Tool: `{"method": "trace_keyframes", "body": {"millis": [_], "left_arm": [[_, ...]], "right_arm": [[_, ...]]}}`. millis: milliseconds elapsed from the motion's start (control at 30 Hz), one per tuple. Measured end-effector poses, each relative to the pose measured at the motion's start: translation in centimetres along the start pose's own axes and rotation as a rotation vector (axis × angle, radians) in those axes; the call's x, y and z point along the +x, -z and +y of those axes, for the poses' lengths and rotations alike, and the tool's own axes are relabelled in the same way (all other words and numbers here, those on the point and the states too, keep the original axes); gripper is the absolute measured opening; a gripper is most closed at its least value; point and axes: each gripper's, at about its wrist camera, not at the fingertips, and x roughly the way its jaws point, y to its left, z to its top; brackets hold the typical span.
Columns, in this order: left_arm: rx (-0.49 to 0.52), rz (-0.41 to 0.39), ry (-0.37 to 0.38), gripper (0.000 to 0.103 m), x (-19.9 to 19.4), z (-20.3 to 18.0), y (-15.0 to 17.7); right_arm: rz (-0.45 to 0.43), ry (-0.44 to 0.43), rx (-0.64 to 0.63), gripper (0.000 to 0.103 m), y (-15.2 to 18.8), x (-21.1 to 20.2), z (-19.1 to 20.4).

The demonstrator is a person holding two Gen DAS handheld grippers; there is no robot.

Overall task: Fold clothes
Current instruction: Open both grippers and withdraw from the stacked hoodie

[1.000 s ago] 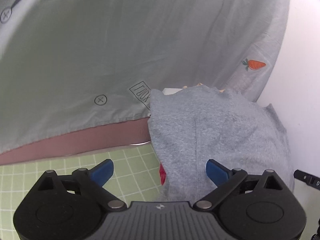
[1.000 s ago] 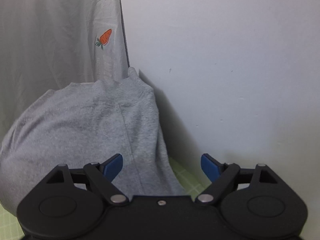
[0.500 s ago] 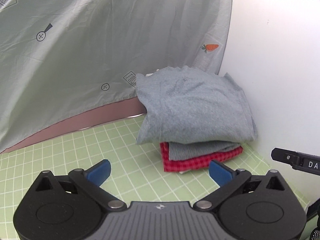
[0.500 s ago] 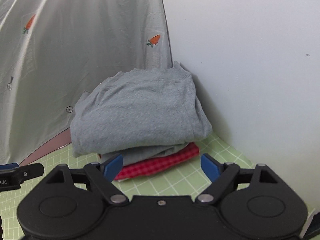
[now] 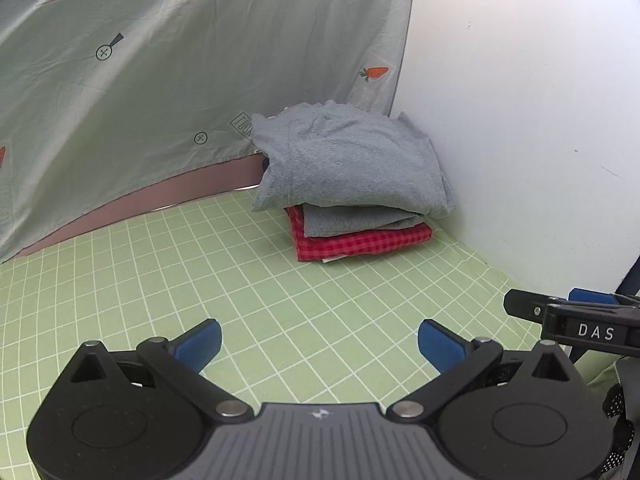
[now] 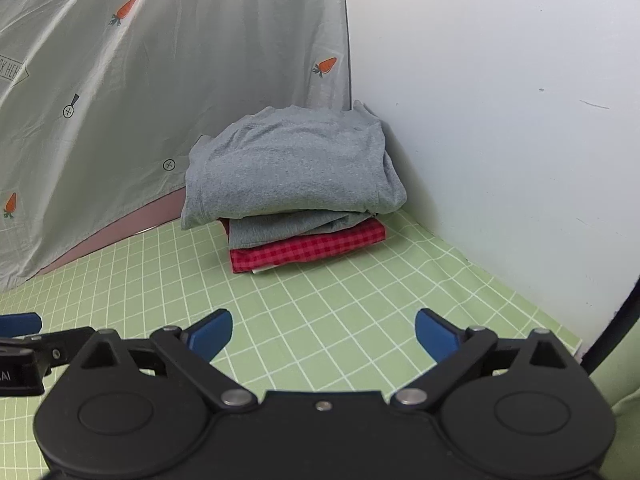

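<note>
Folded grey knit garment (image 6: 292, 168) tops corner stack, over second folded grey piece (image 6: 288, 228) and red checked cloth (image 6: 308, 250), on green grid-pattern mat (image 5: 280, 304), against white wall (image 5: 520, 120). Stack looks finished; no unfolded clothing in view. Left gripper (image 5: 319, 344) spread wide, nothing between jaws. Right gripper (image 6: 323, 332) jaws opening, nothing between them. Both well apart from stack. Grey carrot-print sheet (image 5: 180, 80) hangs behind, partial lettering unreadable. "DAS" legible on right gripper's side in left view.
</note>
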Motion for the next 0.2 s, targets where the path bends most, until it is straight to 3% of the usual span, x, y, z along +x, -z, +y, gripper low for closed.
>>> {"method": "trace_keyframes", "body": {"millis": [200], "left_arm": [[0.032, -0.027, 0.005, 0.103, -1.4, -0.4, 0.1]], "right_arm": [[-0.021, 0.025, 0.014, 0.103, 0.8, -1.9, -0.1]]}}
